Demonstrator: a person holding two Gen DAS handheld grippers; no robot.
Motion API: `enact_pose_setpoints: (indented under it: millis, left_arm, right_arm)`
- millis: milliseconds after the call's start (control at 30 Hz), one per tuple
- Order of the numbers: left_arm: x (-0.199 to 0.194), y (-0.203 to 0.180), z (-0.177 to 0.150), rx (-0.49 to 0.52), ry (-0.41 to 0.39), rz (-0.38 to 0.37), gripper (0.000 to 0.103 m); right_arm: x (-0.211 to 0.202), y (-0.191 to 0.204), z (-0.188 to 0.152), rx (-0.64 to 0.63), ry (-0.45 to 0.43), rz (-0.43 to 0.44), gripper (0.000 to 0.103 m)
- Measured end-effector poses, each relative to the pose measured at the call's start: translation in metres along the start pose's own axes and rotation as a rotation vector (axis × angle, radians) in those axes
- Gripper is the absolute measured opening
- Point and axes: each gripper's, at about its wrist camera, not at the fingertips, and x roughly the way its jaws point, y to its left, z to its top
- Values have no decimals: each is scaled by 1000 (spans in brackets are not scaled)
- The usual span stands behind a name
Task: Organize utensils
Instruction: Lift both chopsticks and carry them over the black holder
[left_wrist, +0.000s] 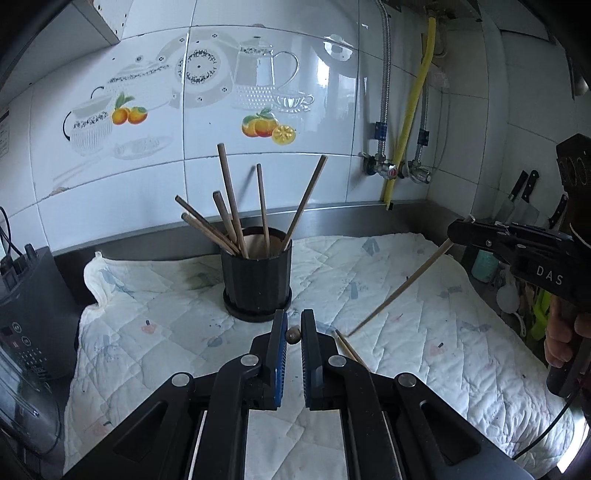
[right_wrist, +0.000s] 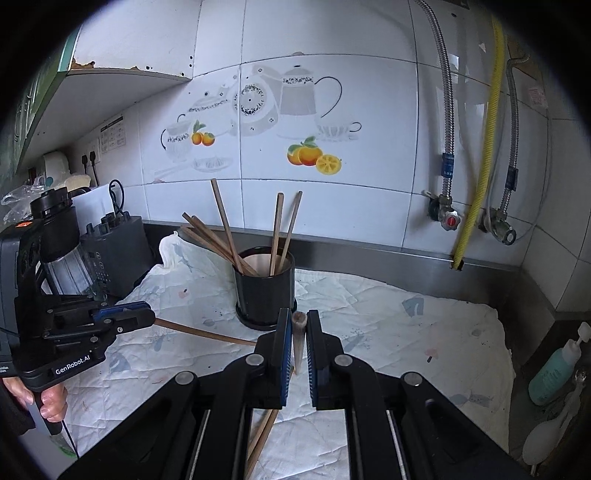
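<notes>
Blue-padded fingers (left_wrist: 280, 354) of the left tool (left_wrist: 294, 334) sat nearest the lens, nearly closed on a chopstick (left_wrist: 294, 335) seen end-on, its round brown tip poking out between the pads. Right tool (right_wrist: 298, 332) likewise was pinched almost shut on a second chopstick (right_wrist: 298, 328), gripped near its thick end, the shaft hanging down and toward the near edge. From the left view that same stick (left_wrist: 399, 291) slanted from the right tool (left_wrist: 458, 230) down to the quilted cloth (left_wrist: 424, 350), tip touching or just above it, could not tell which. One more loose chopstick (left_wrist: 349, 349) lay on the cloth just right of the left tool. Black ribbed holder (left_wrist: 257, 280) stood upright on the cloth, just beyond both tools and centre of scene, already carrying about six chopsticks (left_wrist: 231, 201) leaning against its rim. Judged handling: sticks looked light, stiff, thin wood or bamboo, smooth and prone to swivel in a pinch; holding near the thick end seemed right so the narrow tip could drop into the holder's mouth. Holder looked stable but light, likely to tip if knocked. Surface under the cloth was steel, mostly covered.
</notes>
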Motion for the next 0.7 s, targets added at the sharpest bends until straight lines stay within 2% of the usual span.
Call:
enact_pose_setpoints:
  millis: [433,700]
  left_arm:
    - [-18,1,83,57,-89,-3,6]
    - [-12,-1,141,81,-156,19,6]
  right_arm:
    - [15,-3,65,-53,-31,6,10]
    - [34,-10,106,-61,-55,-16,10]
